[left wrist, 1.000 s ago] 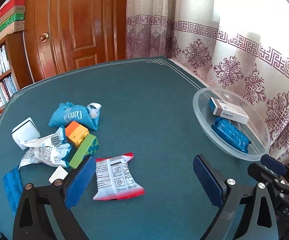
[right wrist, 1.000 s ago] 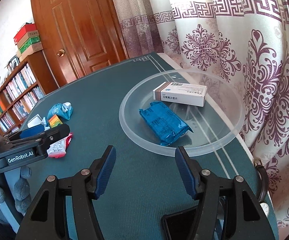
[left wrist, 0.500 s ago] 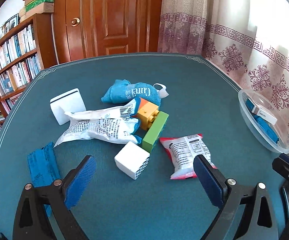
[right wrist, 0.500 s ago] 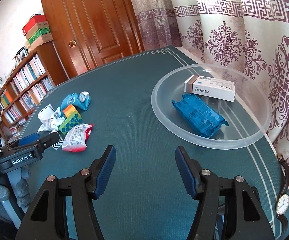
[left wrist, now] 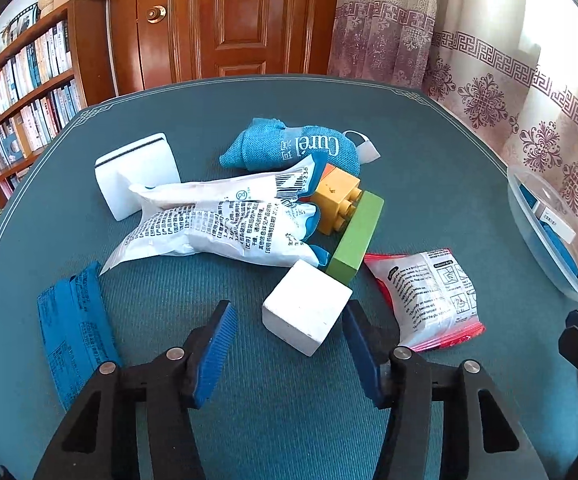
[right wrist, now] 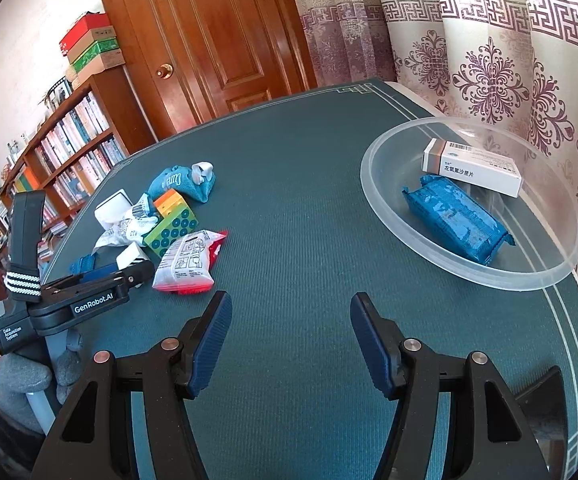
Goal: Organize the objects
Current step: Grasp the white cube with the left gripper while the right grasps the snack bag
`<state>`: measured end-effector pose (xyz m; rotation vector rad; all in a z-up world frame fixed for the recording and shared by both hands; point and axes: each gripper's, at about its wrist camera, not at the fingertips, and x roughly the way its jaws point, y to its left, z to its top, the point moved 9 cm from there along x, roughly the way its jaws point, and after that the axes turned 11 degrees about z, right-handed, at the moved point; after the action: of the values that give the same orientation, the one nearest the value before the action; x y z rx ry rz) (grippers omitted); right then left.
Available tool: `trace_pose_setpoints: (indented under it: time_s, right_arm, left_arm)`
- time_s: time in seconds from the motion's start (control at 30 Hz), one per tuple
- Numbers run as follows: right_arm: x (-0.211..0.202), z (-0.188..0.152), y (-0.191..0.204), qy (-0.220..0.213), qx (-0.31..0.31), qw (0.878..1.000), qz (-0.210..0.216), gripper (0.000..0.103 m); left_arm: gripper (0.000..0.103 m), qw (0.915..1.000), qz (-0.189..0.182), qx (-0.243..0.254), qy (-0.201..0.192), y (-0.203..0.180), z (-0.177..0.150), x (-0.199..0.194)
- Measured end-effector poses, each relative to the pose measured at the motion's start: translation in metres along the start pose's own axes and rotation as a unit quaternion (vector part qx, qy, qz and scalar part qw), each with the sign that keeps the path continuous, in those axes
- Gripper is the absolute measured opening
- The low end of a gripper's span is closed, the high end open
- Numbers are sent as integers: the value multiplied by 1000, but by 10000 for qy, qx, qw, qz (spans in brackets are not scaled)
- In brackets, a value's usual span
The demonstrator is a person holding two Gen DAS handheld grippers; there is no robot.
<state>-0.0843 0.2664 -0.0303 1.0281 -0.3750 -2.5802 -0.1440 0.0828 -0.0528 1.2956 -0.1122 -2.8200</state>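
Where green block (left wrist: 356,237) and red-edged packet (left wrist: 425,300) crowd close, white cube (left wrist: 306,312) between closing, untouching left gripper (left wrist: 287,350) pads; right gripper (right wrist: 291,344) spread, empty.

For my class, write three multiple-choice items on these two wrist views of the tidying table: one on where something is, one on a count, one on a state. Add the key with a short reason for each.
1. Where does the white cube lie?
A. In the clear bowl
B. On the table between the left gripper's fingers
C. On top of the bookshelf

2. How many things lie in the clear bowl?
A. None
B. Two
C. Five

3. What state is the right gripper in?
A. Open over bare table, holding nothing
C. Clamped on the red-edged sachet
B. Clamped on the medicine box

Key:
1 B: the left gripper, jaws closing, has the cube between its pads.
2 B: only the medicine box and the blue packet are in it.
3 A: just green cloth shows between its pads.
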Motion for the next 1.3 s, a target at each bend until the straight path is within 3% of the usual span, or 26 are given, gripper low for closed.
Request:
trace_pose_setpoints:
  time_s: [0.17, 0.33, 0.57, 0.87, 1.3]
  right_arm:
    - [11, 1, 13, 77, -107, 9998, 137, 63]
    - [23, 0, 25, 184, -177, 9994, 242, 63]
    - [41, 3, 40, 323, -282, 9983, 398, 63]
    - [70, 11, 63, 472, -434, 9967, 504, 63]
    - [102, 9, 76, 691, -665, 9946, 388, 63]
  left_arm:
    - [43, 9998, -168, 56, -71, -6, 1, -2]
    - [42, 9998, -103, 77, -148, -3, -1, -5]
    - [42, 9984, 96, 76, -545, 1, 4, -21]
    - [42, 9944, 546, -272, -865, 23, 9, -32]
    - [42, 9909, 838, -775, -706, 49, 5, -27]
